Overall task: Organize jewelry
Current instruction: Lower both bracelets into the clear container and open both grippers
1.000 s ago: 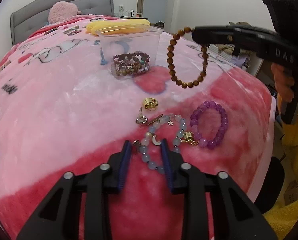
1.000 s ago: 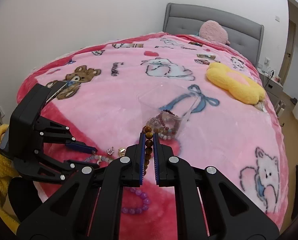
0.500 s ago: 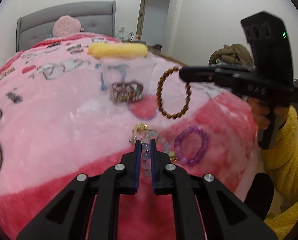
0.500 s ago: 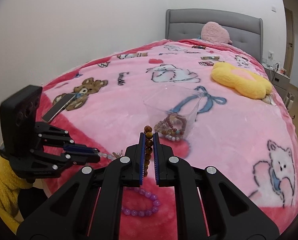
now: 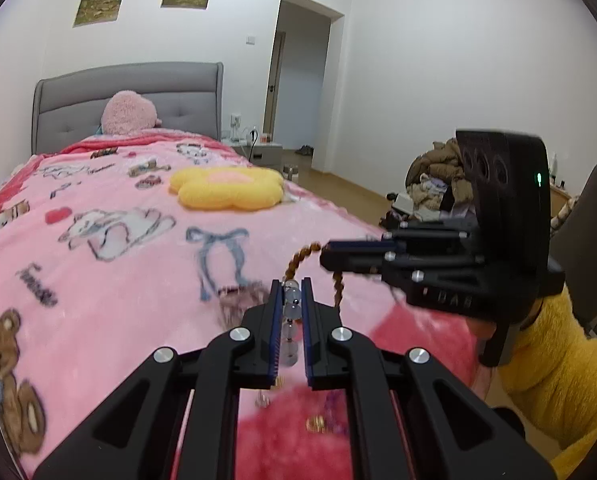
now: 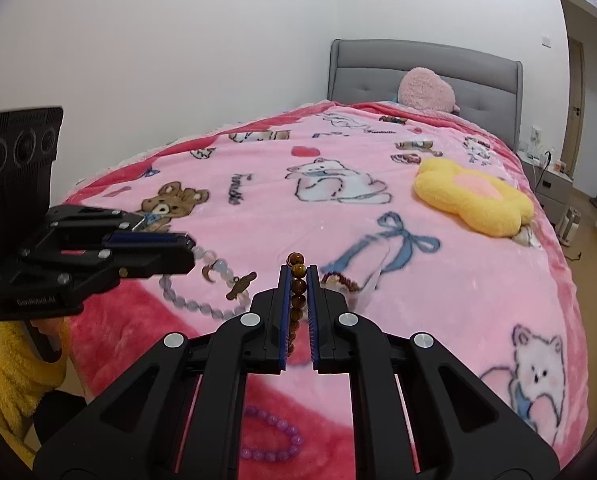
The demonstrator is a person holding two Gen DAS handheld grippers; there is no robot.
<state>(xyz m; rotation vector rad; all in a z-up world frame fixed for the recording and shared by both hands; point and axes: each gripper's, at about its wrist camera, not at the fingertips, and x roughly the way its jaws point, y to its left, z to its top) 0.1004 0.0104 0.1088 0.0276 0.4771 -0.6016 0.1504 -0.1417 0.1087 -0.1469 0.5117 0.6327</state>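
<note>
Left wrist view: left gripper [image 5: 290, 292] is clamped narrow on a pale bead bracelet [image 5: 291, 312], lifted above the blanket [image 5: 110, 280]. Right gripper [image 5: 324, 258] enters from the right, closed on a brown bead bracelet [image 5: 298, 260] that hangs below its tips. Clear plastic cup [image 5: 242, 300] sits just beyond the left tips, blurred; contents not readable. Small gold pieces [image 5: 316, 424] lie on the red patch below. Surface: pink cartoon-print blanket on a bed w/ grey headboard [image 5: 126, 96]. Yellow flower cushion [image 5: 226, 188] mid-bed. Room: white walls, two pictures, open doorway.

Right wrist view: right gripper [image 6: 298, 276] grips the brown bead bracelet [image 6: 297, 280] between near-shut fingers. Left gripper [image 6: 190, 252] at left, bracelet [image 6: 202, 300] dangling w/ charms. Cup [image 6: 354, 284] directly ahead. Purple bracelet [image 6: 274, 440] lies on the blanket near the edge.
</note>
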